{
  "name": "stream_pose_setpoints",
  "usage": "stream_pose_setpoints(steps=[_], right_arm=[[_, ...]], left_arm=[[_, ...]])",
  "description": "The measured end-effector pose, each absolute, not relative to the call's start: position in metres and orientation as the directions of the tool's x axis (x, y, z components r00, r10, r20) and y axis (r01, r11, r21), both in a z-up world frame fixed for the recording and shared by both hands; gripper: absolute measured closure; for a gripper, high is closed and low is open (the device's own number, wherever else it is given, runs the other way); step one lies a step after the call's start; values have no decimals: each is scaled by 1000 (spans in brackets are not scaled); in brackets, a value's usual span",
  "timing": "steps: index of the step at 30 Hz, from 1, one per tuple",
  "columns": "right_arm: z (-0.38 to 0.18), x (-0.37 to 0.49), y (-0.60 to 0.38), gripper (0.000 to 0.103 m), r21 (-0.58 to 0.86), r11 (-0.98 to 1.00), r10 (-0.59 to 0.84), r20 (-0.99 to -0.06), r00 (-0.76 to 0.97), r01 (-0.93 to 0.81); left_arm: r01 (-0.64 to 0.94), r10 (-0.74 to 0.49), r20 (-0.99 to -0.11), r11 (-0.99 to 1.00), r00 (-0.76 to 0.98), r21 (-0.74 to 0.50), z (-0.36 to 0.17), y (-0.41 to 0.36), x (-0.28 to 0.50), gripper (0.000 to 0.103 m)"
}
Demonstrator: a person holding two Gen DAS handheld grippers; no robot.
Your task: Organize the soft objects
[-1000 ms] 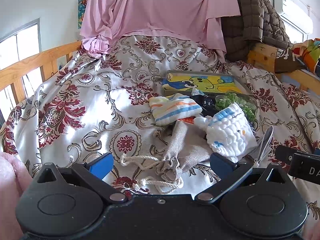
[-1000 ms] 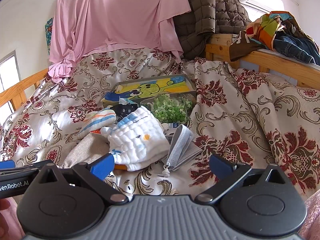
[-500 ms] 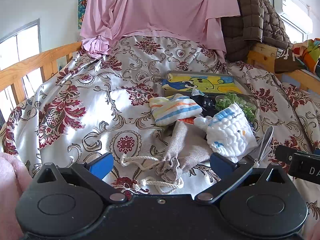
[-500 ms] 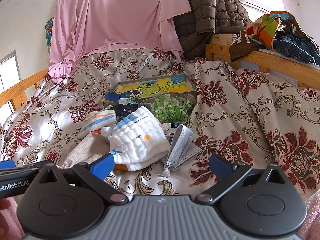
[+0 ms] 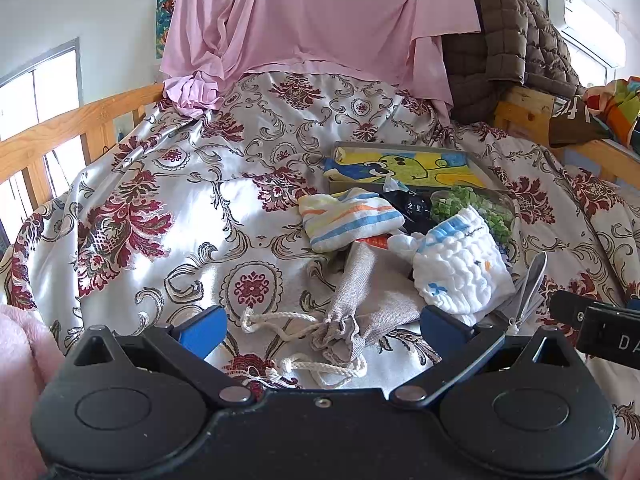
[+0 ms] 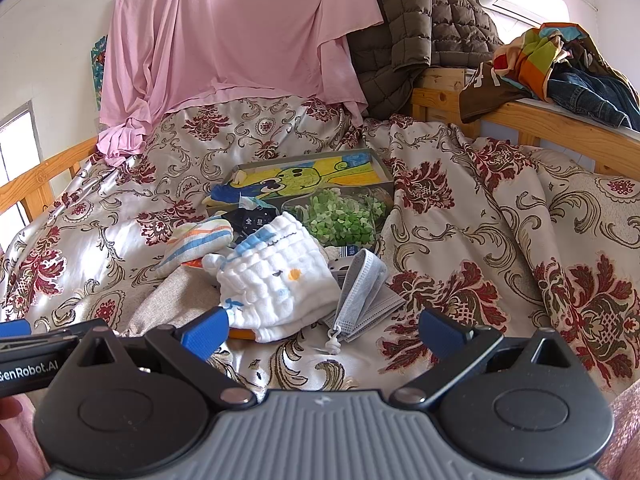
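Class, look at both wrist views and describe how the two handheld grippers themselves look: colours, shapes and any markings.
The left gripper has a glossy black body with two round hubs, black linkage arms with silver pivot pins, and blue finger pads. The right gripper is built alike but has a ribbed grey centre panel. White lettering reading "enRobot.AI" marks the left gripper's side in the right view. Fuzzy pink sleeves show at the edges.

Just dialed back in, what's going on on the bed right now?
Nothing is being held. The left gripper hovers with its jaws open over the beige drawstring pouch, whose cord lies between the jaws. The right gripper is also open, facing the white quilted cloth and the folded grey face mask. A striped cloth lies behind the pouch, in front of the cartoon-print box. Everything rests in a loose pile on the floral bedspread, not yet sorted.
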State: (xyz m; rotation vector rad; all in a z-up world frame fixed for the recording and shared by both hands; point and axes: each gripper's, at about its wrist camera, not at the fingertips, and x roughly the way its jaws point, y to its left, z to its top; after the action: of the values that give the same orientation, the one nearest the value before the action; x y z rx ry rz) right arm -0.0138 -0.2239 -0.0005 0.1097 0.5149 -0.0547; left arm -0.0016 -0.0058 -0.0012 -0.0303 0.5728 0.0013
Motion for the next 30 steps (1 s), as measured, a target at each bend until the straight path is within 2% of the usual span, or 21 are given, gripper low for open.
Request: stream_pose_setpoints(steps=[17, 24, 30], right_arm=[[2, -14, -222, 0, 106, 992, -7, -496, 868, 69], [9, 12, -231, 0, 162, 985, 128, -516, 847, -50], [15, 65, -236, 0, 80, 980, 199, -536, 820, -185]], left_arm=[[-13, -5, -542, 999, 840, -30, 0, -5, -2, 1], [3, -74, -596, 993, 800, -120, 12, 7, 12, 2], [98, -162, -642, 986, 749, -134, 19, 16, 49, 2]])
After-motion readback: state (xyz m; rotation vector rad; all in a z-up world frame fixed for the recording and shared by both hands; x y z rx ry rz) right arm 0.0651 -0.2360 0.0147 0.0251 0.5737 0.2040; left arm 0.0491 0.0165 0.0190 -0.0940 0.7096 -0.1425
